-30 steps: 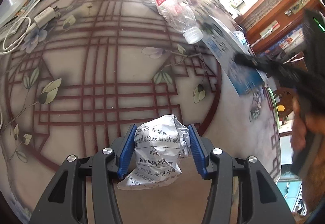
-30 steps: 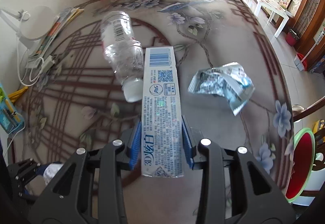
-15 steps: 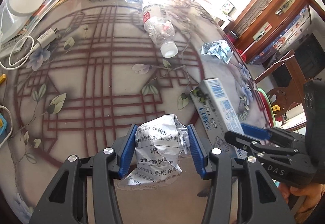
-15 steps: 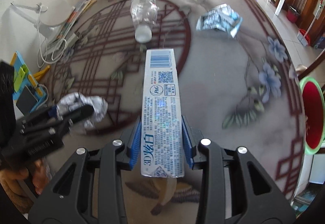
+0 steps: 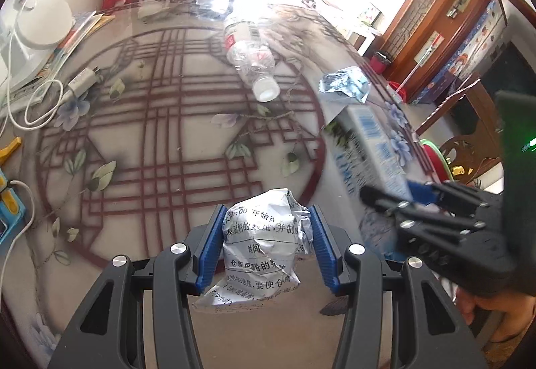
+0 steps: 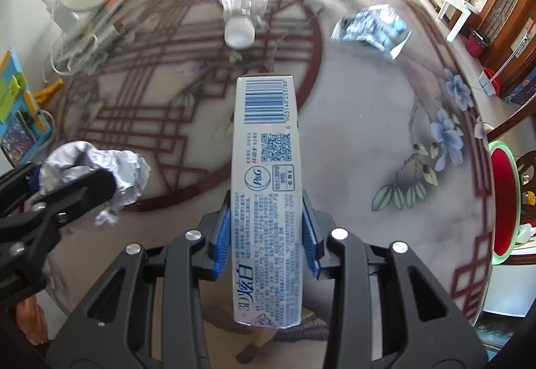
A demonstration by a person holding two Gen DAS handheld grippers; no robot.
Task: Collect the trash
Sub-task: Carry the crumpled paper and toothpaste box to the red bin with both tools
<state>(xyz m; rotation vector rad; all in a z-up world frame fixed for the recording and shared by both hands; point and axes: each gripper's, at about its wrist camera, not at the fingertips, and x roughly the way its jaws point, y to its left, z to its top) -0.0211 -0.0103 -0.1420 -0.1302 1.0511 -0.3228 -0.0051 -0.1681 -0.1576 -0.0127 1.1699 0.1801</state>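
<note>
My left gripper (image 5: 266,245) is shut on a crumpled printed paper ball (image 5: 264,248), held above the table's near edge. My right gripper (image 6: 266,238) is shut on a long white-and-blue toothpaste box (image 6: 266,188), also lifted. Each gripper shows in the other's view: the right gripper (image 5: 422,201) with the toothpaste box (image 5: 372,151) at the right, the left gripper (image 6: 50,198) with the paper ball (image 6: 110,168) at the left. An empty clear plastic bottle (image 5: 251,57) and a crumpled silver-blue wrapper (image 5: 345,84) lie on the table (image 5: 167,134), further away.
A white lamp base (image 5: 37,27), papers, a charger with its cable (image 5: 77,84) and a blue-yellow toy (image 5: 6,201) line the table's left side. A red bin with a green rim (image 6: 502,201) stands off the table's right edge. Chairs stand at the far end.
Both grippers have pulled back toward the table's near edge with their loads. The bottle and wrapper look further away, and the two grippers sit closer side by side.
</note>
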